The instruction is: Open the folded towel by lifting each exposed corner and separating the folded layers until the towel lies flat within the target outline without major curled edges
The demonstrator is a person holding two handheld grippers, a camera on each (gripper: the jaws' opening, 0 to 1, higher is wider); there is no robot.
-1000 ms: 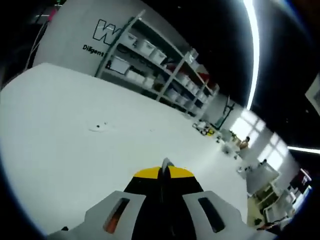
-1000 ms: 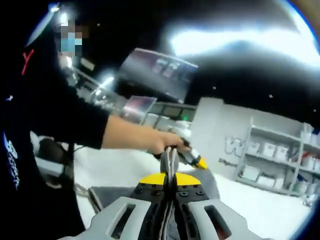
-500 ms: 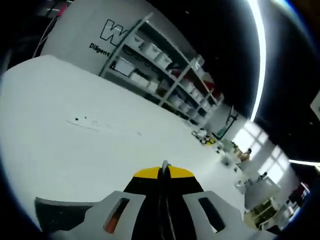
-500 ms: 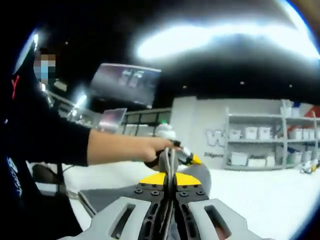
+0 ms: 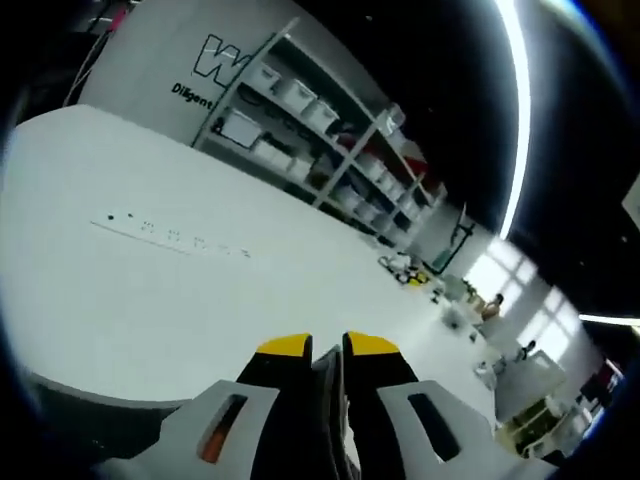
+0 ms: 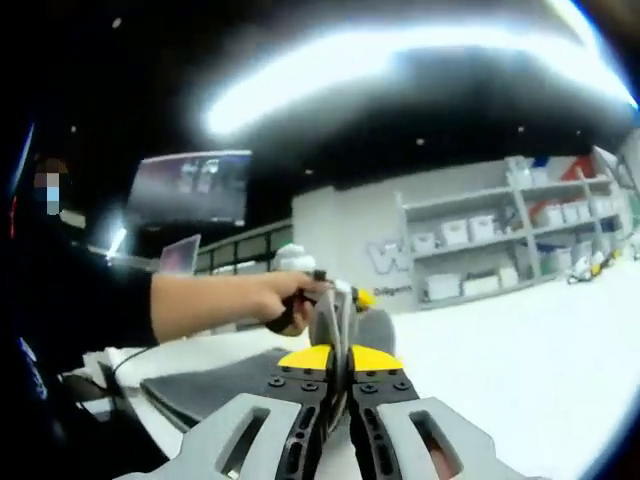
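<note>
on far shelves (image 5: 330, 150), white bins (image 5: 296, 97), contents unseen

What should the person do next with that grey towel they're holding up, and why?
Probably spread the two hand-held grippers apart and lower the towel onto the table. The right hand-held gripper pinches an upright edge, and the left hand-held gripper grips a thin grey layer. The rest of the towel lies dark on the table at the left, so it looks only partly opened.
</note>
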